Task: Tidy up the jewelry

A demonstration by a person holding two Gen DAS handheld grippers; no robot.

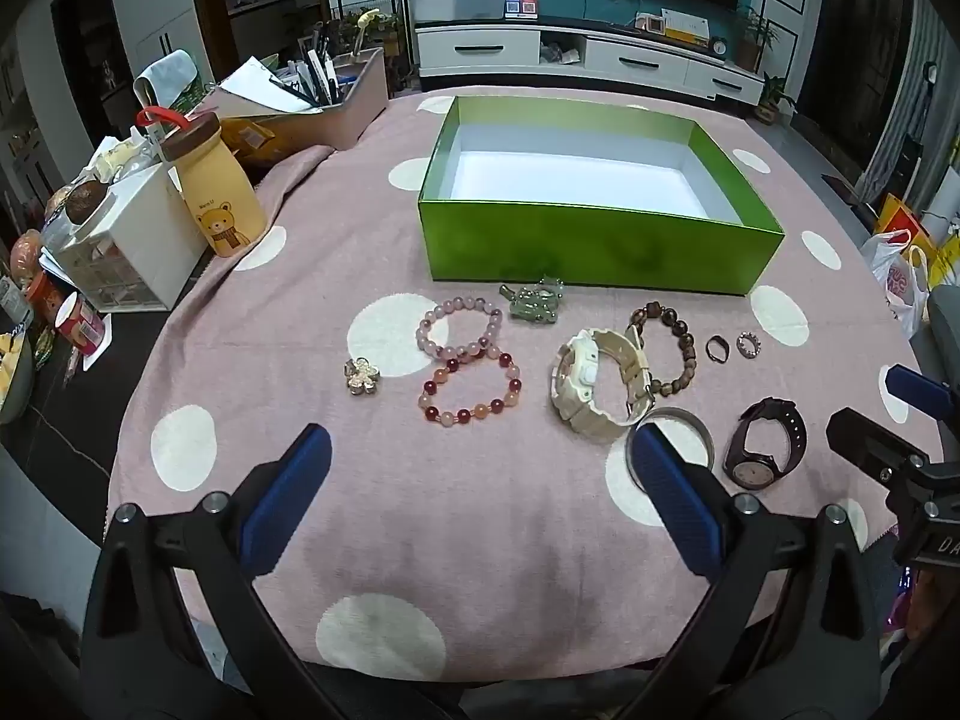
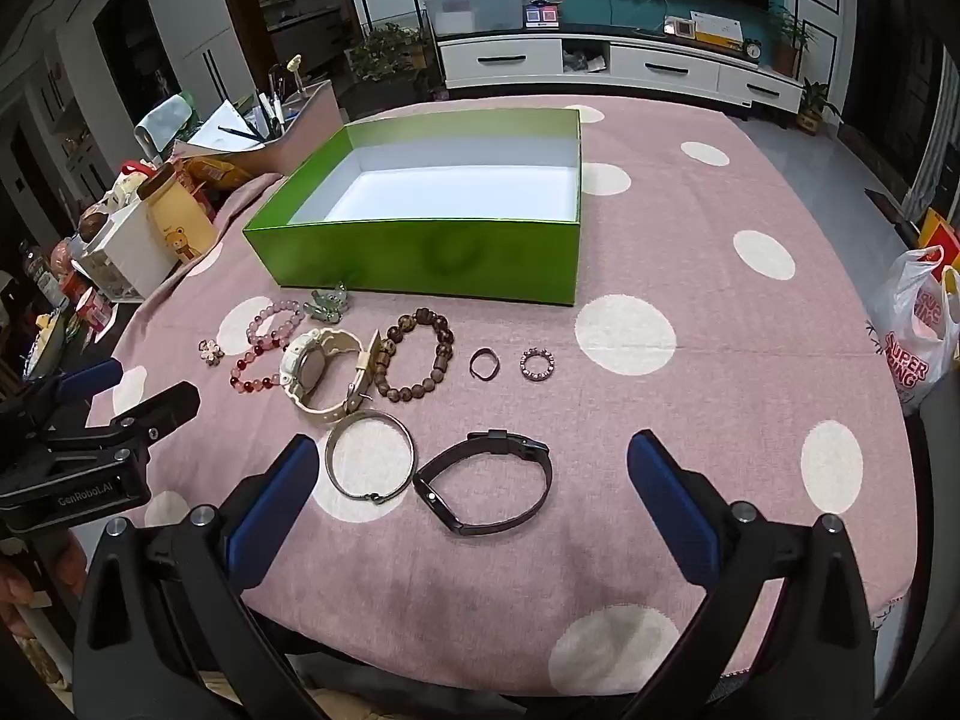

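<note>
Both our left gripper (image 1: pixel 480 462) and right gripper (image 2: pixel 471 468) stood wide and empty near the table's front edge; we feared snagging the overlapping bead bracelets (image 1: pixel 465 360) while loading the green box (image 1: pixel 600 240).

Left claw (image 1: pixel 480 468): your jaws stand wide, nothing between them.
Box (image 1: pixel 594 246): green, open, beyond the jewelry.
Counter (image 1: pixel 480 540): bead bracelets (image 1: pixel 462 360), white watch (image 1: pixel 591 384), dark watch (image 1: pixel 765 444).
</note>
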